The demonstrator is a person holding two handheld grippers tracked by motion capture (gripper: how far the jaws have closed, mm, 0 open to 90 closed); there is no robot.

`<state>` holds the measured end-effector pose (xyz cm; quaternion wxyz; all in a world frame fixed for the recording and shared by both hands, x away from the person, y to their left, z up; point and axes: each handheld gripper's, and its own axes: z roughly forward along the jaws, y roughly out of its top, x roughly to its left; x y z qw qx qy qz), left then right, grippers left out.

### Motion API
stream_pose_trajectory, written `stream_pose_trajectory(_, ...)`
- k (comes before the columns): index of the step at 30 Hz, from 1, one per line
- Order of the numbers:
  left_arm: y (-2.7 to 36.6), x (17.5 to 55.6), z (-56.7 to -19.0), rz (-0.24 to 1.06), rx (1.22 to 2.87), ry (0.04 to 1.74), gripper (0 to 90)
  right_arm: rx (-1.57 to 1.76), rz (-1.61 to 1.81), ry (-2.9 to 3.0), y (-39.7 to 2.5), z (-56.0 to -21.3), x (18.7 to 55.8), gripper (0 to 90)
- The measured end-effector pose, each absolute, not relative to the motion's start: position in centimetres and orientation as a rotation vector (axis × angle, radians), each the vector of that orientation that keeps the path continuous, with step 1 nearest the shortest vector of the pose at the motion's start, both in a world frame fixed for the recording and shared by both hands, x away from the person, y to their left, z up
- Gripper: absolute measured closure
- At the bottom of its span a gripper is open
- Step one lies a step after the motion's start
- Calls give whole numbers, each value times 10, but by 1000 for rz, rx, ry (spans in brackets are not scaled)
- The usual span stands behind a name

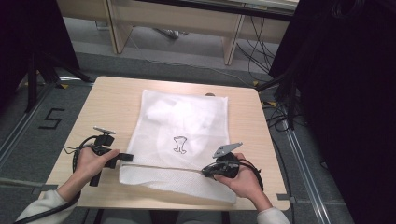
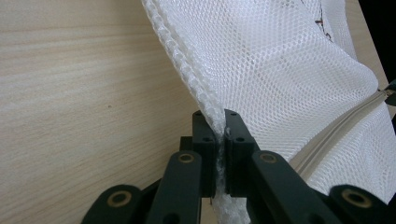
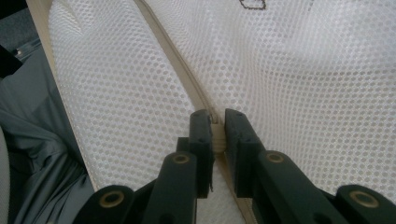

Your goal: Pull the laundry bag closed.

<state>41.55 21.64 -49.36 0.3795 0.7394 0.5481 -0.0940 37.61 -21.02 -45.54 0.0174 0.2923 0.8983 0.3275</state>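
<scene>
Above your side, the high view looks forward and down on the worktop (image 1: 112, 100); both gripper views sit close along their jaws, sharing the mesh bag (image 1: 180, 123).

The mesh bag (image 1: 182, 135) veils its white contents, and the small dark print (image 1: 180, 144) is too small to read.

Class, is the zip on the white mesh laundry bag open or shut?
Shut along the stretch seen: the zip runs as one closed line across the white mesh laundry bag.

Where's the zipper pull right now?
In the high view it sits near the mesh bag's near right edge, pinched in the right gripper; the left gripper clamps the opposite edge.
</scene>
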Motion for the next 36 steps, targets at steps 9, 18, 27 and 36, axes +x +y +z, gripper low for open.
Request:
stream_pose_trajectory(9,216,416,-494,-242,1896,1397,846,944,1008,2788,-219,-456,374,826)
stream_pose_trajectory(18,217,416,-494,-240,1898,1397,846,947,1008,2793,-223,-456,374,826)
stream_pose_trajectory(27,217,416,-494,-244,1894,1397,846,959,1019,2772,-228,-459,373,826)
stream_pose_trajectory(36,216,416,-494,-241,1897,1397,846,959,1008,2784,-234,-457,373,826)
